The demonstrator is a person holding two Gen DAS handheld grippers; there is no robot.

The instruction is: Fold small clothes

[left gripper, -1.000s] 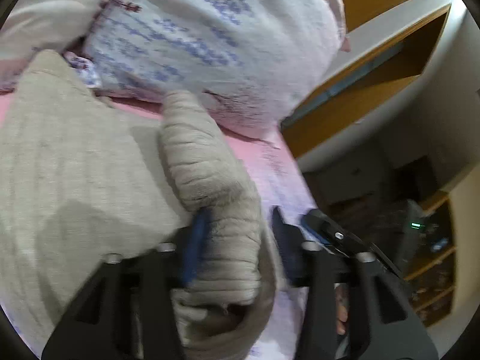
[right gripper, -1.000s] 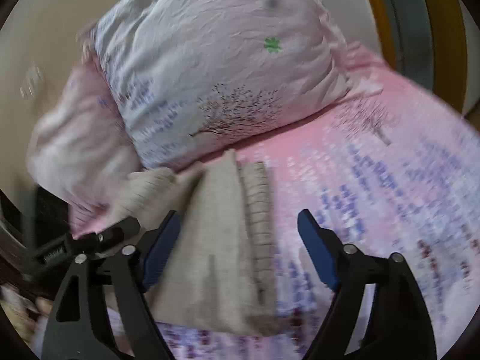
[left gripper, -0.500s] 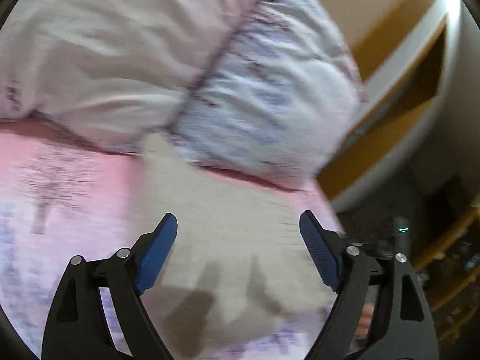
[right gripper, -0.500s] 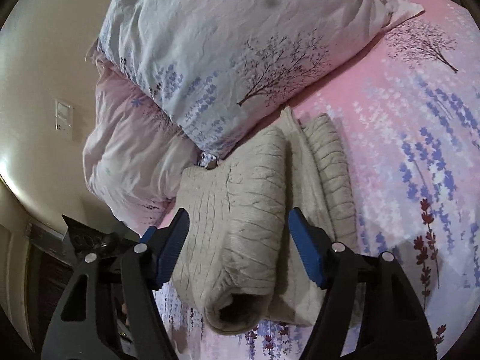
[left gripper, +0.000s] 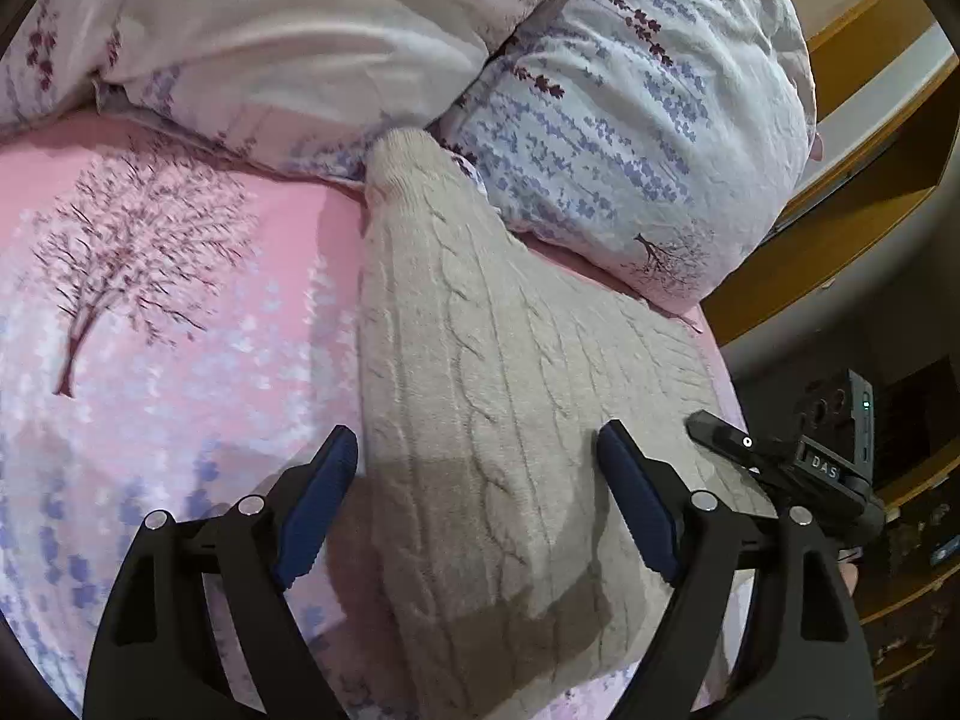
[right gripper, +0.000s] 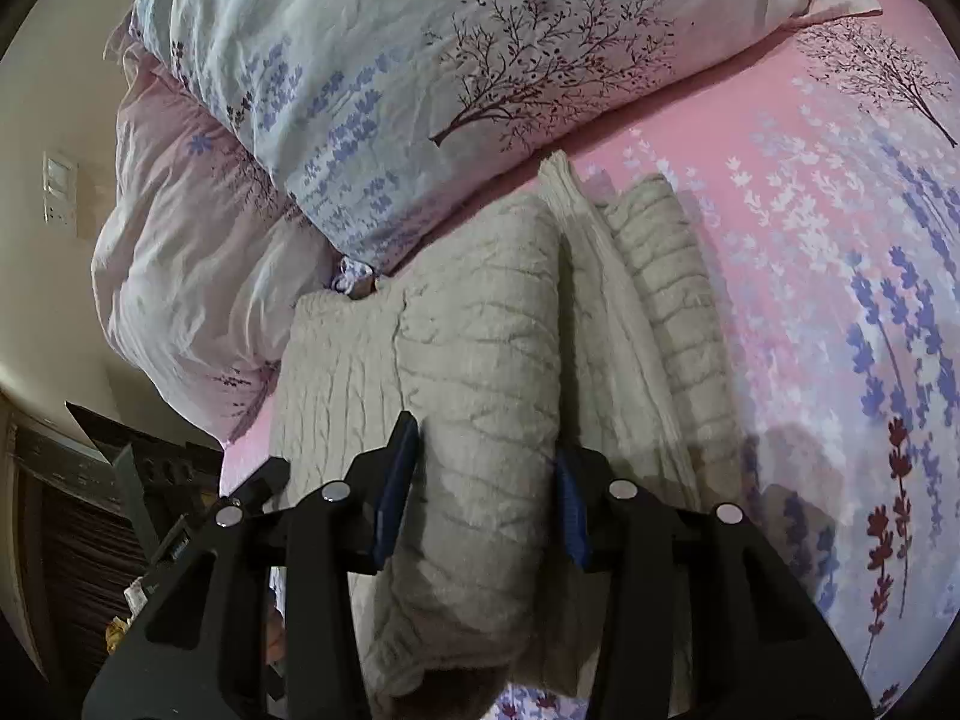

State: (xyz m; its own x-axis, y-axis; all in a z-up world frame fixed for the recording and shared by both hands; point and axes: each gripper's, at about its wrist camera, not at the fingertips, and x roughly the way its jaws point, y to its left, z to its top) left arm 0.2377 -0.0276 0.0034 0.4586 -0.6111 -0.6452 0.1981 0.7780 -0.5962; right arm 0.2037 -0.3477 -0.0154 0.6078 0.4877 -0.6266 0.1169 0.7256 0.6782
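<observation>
Now the right gripper (right gripper: 483, 483) has the action: its 2 blue pads (right gripper: 396, 474) have just been closing and sit tight against both sides of the rolled sleeve (right gripper: 480, 360) of the beige cable-knit sweater (right gripper: 336, 372), so that sleeve is pinched between them. Straight ahead of those fingers the sleeve runs up toward the big floral pillow (right gripper: 420, 60), and just to the gripper's right lies a ribbed cuff (right gripper: 672, 288) on a folded edge of the same sweater. Beyond that, further right, spreads the pink bedsheet (right gripper: 840, 300) with its purple flower print. Off to the gripper's left, a second pale pink pillow (right gripper: 180, 240) is squeezed under the floral one, and low down on that side a dark bit of the other tool shows past the bed's edge.

Over on the left gripper (left gripper: 477, 495), the jaws stand wide apart and grip nothing. They opened up a moment ago and have held about that wide since. The sweater (left gripper: 510, 390) lies flat between and ahead of the 2 blue pads (left gripper: 318, 504), without either pad pressing on it. The left pad hovers over bare pink sheet (left gripper: 150, 390) beside the knit's edge, the right pad over the knit itself. Ahead of the fingers the sweater narrows to a point that touches the pillows (left gripper: 630, 120). To this gripper's right, the black body of the other gripper (left gripper: 810, 468) sits close beside the sweater's far edge, with wooden furniture (left gripper: 840, 180) behind it.
</observation>
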